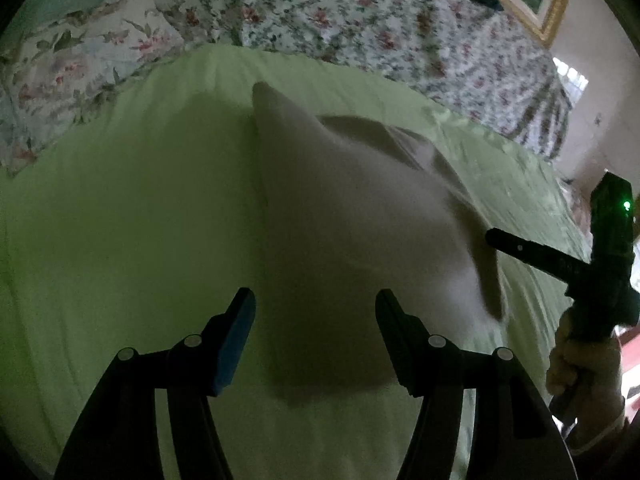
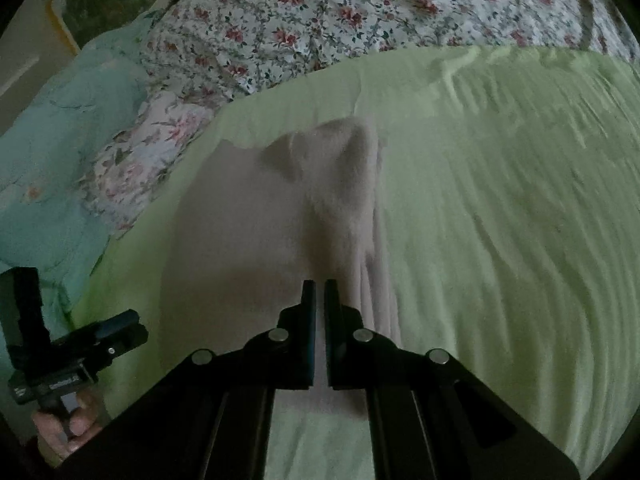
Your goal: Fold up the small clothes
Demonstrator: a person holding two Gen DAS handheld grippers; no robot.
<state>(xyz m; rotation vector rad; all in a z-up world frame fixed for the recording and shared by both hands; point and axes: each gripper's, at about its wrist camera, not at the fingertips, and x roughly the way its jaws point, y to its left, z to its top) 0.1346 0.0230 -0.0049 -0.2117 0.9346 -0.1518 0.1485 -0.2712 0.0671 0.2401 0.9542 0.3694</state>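
well, the fold looks only begun: the pale garment (image 1: 360, 208) lies mostly spread on the green sheet (image 1: 120, 220), its edge at four o'clock lifted. the right gripper (image 2: 319, 292) is pressed together, seemingly pinching that edge (blur hides the contact); the left gripper (image 1: 316, 300) stands spread and empty at six o'clock. the later folds are left. no containers show.

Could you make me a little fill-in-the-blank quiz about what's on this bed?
1. The white garment lies on a sheet coloured ____.
2. The blanket beyond the sheet has a ____ print.
3. The left gripper has its jaws ____.
4. The right gripper pinches a raised edge of the ____.

Missing words: green; floral; open; garment
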